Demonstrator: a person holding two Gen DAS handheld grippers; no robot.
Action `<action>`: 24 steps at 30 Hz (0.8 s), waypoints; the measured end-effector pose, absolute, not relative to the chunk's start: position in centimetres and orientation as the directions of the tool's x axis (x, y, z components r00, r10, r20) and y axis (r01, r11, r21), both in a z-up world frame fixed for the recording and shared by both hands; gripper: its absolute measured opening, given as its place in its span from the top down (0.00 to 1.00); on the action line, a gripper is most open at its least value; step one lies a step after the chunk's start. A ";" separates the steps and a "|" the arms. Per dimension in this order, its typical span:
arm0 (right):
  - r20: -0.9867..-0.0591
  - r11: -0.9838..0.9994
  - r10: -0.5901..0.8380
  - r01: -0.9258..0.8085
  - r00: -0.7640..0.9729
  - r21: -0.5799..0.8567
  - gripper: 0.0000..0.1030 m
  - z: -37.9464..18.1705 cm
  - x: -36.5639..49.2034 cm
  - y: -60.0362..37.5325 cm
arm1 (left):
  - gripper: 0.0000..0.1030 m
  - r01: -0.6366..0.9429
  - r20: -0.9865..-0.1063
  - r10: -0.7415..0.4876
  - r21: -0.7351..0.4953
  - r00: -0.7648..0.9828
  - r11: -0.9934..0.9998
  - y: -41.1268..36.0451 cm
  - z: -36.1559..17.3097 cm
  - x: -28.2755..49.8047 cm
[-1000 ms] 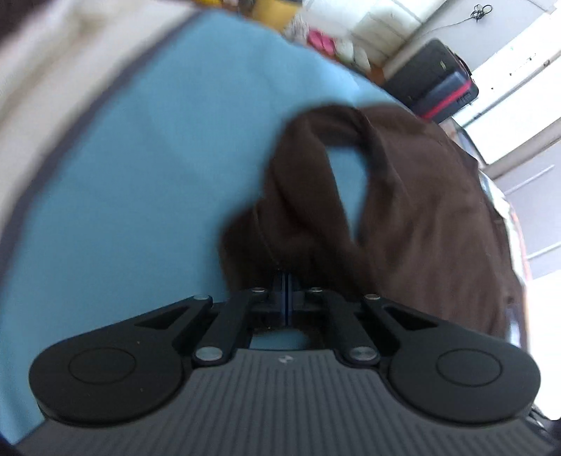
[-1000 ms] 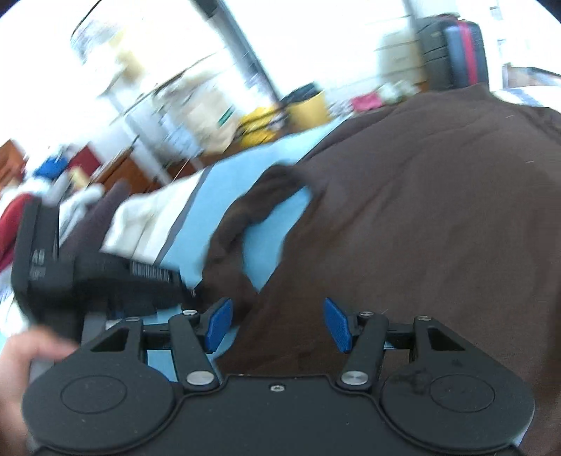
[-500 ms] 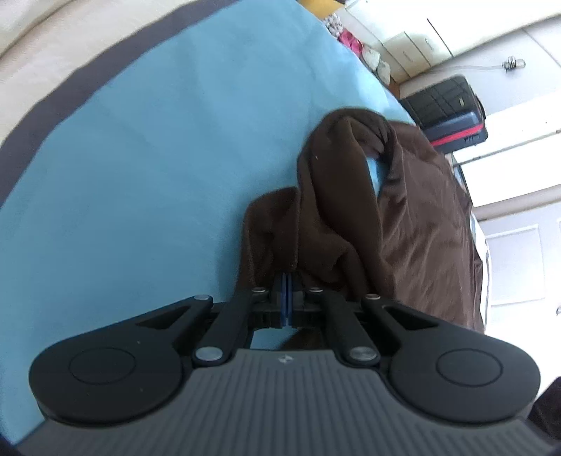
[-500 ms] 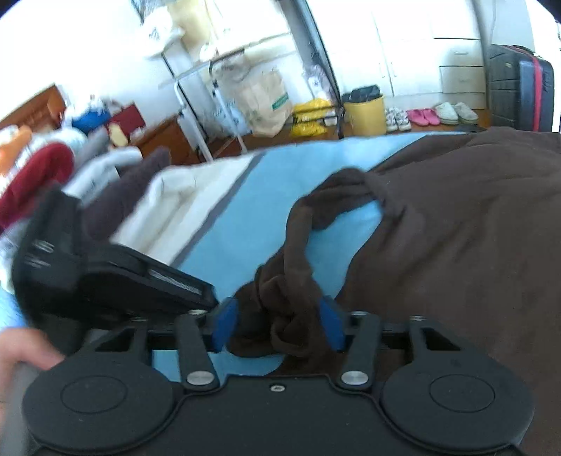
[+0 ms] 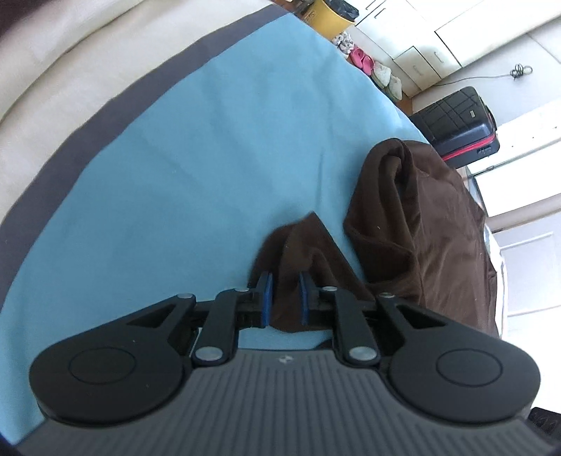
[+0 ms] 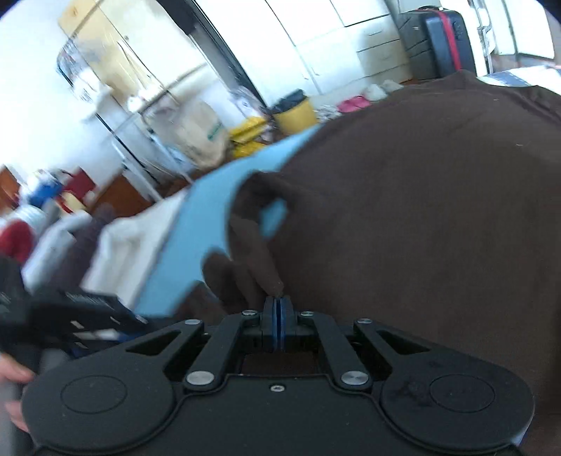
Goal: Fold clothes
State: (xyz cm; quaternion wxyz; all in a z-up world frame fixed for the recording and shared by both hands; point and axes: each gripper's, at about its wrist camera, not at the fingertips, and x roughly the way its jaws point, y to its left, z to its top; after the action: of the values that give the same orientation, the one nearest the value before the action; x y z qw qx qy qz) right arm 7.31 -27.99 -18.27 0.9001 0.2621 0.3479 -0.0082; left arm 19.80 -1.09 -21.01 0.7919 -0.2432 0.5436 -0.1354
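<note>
The brown garment [image 5: 420, 224] lies on the blue bedcover [image 5: 210, 158], its long axis running away from both cameras toward the suitcase [image 5: 459, 122], a bunched strip on its left edge. The left gripper [image 5: 284, 298] is opening with that strip's tip loose between its pads, while the right gripper [image 6: 277, 324] is clamped on a fold. The handover should go best if the right keeps its pinch and pulls the strip straight before laying it over the body.

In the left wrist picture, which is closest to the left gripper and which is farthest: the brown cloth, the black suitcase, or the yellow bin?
From the left gripper, whose fingers are opening:
1. Brown cloth: a fold lies right between the fingers, the rest bunched to the right.
2. Black suitcase: on the floor past the bed, upper right.
3. Yellow bin: at the top edge, farthest.
</note>
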 end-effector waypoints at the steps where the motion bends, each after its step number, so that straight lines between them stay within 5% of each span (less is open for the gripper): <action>1: -0.632 0.861 0.165 0.202 0.757 0.466 0.97 -18.4 7.2 -27.9 | 0.66 -0.042 -0.799 -0.461 -0.514 0.386 0.857 -1.2 -20.8 19.7; 7: -0.674 0.885 0.136 0.216 0.726 0.412 0.97 -19.2 7.8 -26.8 | 0.46 0.001 -0.831 -0.310 -0.349 0.462 0.937 -2.3 -19.8 20.5; 11: -0.661 0.858 0.178 0.214 0.729 0.468 0.96 -19.9 7.4 -26.7 | 0.38 0.017 -0.854 -0.329 -0.353 0.404 0.936 -3.1 -21.0 21.0; 13: -0.649 0.839 0.187 0.224 0.738 0.496 0.91 -20.2 6.7 -26.9 | 0.50 0.062 -0.867 -0.279 -0.279 0.413 0.958 -4.2 -20.6 20.6; 14: -0.643 0.830 0.190 0.229 0.742 0.509 0.90 -20.4 6.6 -27.1 | 0.85 0.078 -0.869 -0.268 -0.259 0.415 0.963 -4.5 -20.4 20.3; 15: -0.636 0.823 0.193 0.230 0.747 0.519 0.85 -20.3 6.3 -27.4 | 0.95 0.091 -0.871 -0.258 -0.243 0.417 0.966 -4.7 -20.2 20.0; 18: -0.625 0.820 0.175 0.238 0.761 0.520 0.68 -19.8 5.1 -28.2 | 0.95 0.069 -0.863 -0.184 -0.172 0.471 0.983 -4.4 -19.4 19.4; 21: -0.639 0.843 0.130 0.254 0.758 0.474 0.66 -19.1 4.3 -29.0 | 0.95 -0.007 -0.759 0.021 0.022 0.651 1.000 -3.2 -16.0 18.5; 24: -0.659 0.864 0.107 0.259 0.745 0.433 0.66 -18.7 3.5 -29.8 | 0.95 -0.156 -0.621 0.155 0.054 0.768 0.986 0.1 -12.0 17.7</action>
State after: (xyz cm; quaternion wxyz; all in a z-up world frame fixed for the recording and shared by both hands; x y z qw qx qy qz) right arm 3.52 -29.85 -18.74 0.8977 0.2577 0.3549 -0.0423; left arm 17.70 0.12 -12.01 0.9403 -0.0006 0.3300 0.0829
